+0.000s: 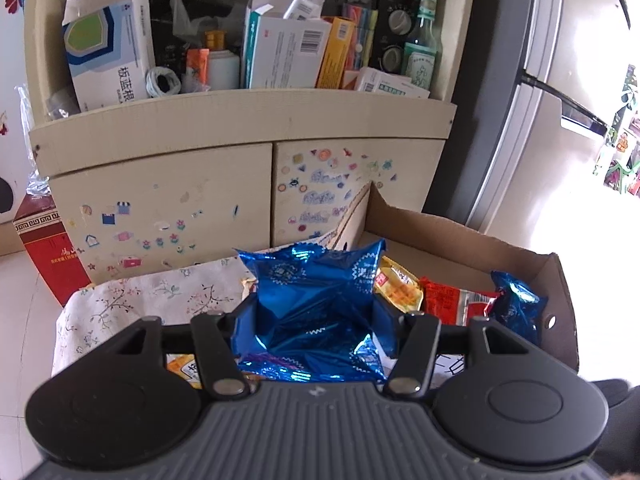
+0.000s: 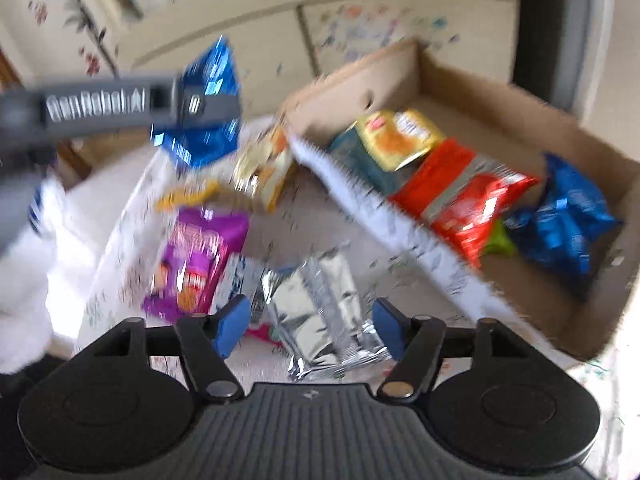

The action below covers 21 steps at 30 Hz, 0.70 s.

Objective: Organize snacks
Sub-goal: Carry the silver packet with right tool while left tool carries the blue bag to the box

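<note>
My left gripper (image 1: 314, 320) is shut on a shiny blue snack bag (image 1: 316, 304) and holds it in the air above the table, left of the cardboard box (image 1: 560, 280). The right wrist view shows that gripper and its blue bag (image 2: 204, 120) at upper left. The box (image 2: 460, 80) holds a yellow pack (image 2: 400, 136), a red pack (image 2: 468, 204) and another blue bag (image 2: 568, 224). My right gripper (image 2: 310, 326) is open just above a silver packet (image 2: 320, 312). A purple pack (image 2: 196, 264) and yellow packs (image 2: 264, 172) lie on the floral cloth (image 2: 304, 216).
A cream cabinet (image 1: 160, 184) with stickers stands behind the table, its shelf packed with boxes and a green bottle (image 1: 424, 40). A red box (image 1: 48, 256) stands on the floor at left. A grey door frame (image 1: 508, 120) is at right.
</note>
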{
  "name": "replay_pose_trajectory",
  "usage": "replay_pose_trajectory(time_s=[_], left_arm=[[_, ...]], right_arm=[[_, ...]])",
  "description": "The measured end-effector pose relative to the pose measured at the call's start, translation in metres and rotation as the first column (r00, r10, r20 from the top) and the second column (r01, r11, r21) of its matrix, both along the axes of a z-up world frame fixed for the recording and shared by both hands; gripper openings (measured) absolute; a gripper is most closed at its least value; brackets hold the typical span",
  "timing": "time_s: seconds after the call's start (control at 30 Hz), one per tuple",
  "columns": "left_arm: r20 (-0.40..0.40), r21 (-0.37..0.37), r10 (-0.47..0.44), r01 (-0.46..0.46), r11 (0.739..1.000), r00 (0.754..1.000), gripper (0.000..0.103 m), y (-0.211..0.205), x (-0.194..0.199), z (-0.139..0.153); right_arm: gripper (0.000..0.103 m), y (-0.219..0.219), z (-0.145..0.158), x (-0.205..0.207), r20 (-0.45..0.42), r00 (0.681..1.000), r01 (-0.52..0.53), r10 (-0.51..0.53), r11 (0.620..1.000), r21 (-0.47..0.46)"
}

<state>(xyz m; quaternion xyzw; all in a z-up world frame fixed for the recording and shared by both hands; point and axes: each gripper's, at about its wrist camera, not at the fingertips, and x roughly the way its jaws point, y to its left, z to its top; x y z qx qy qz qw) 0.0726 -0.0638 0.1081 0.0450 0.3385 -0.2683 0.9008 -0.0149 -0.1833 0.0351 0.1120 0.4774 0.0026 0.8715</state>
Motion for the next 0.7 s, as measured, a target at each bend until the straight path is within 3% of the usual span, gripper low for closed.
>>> replay_pose_trajectory(time_s=[0.07,0.23,0.37,0.47,0.53,0.7], left_arm=[[0.001,0.002,-0.001,0.001,1.0,1.0,0.058,-0.001,0.0,0.0],[-0.004,0.002,0.003,-0.003,1.0,1.0,0.058,-0.002,0.002,-0.001],[0.001,0.007,0.006,-0.006,1.0,1.0,0.058,-0.004,0.003,-0.002],[0.004,0.004,0.013,-0.013,1.0,1.0,0.058,-0.004,0.004,-0.001],[0.009,-0.004,0.027,-0.027,1.0,1.0,0.058,-0.003,0.006,0.001],[0.05,-0.032,0.066,-0.064,0.997,0.997,0.058,0.002,0.01,0.013]], right_arm=[[0.082,0.005,-0.008,0.005,-0.006,1.0,-0.013,0.013,1.0,-0.021],[0.082,0.008,-0.028,0.015,-0.039,0.999,-0.009,0.008,1.0,-0.014],[0.065,0.008,-0.033,0.02,-0.053,0.999,0.006,-0.009,0.999,-0.051],[0.065,0.006,-0.027,0.017,-0.04,0.999,0.01,-0.01,1.0,-0.002],[0.065,0.011,-0.017,0.014,-0.013,1.0,-0.002,0.001,1.0,-0.019],[0.065,0.006,0.027,-0.003,0.121,0.992,0.019,-0.018,1.0,-0.01]])
